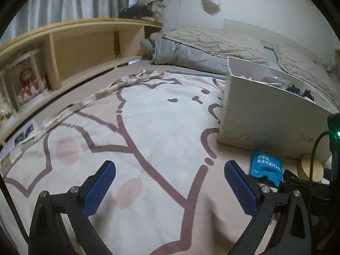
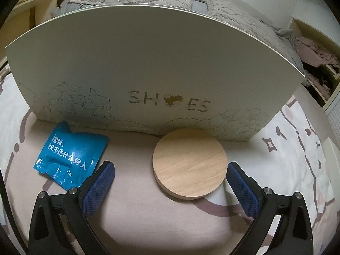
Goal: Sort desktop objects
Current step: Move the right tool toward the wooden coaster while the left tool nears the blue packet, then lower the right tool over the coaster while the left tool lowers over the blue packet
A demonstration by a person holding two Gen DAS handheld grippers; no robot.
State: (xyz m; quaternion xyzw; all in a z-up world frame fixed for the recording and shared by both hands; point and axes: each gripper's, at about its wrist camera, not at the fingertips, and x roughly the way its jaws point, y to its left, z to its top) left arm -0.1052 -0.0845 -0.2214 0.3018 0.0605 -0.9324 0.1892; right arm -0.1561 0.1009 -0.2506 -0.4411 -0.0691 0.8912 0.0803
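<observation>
While the white shoe box (image 2: pixel 148 74) stands on the cartoon-print bedspread (image 1: pixel 148 127), the round wooden disc (image 2: pixel 189 163) lies flat just in front of it, and the blue foil packet (image 2: pixel 70 155) lies to the disc's left. The right gripper (image 2: pixel 170 180) hovers before the box, jaws spread wide and empty, its right pad (image 2: pixel 242 188) just beside the disc. The left gripper (image 1: pixel 170 182) gapes empty too, left of the box.

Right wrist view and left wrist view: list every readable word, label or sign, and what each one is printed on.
"SH ES", with a heart-shaped mark where the O would be: on the front wall of the white box.
"紧张," over "又不是什么好人", left edge cut off by a fold: on the blue packet.
Small labels on the shelf edge in the left wrist view: too blurred to read.
Wooden disc: no text.
</observation>
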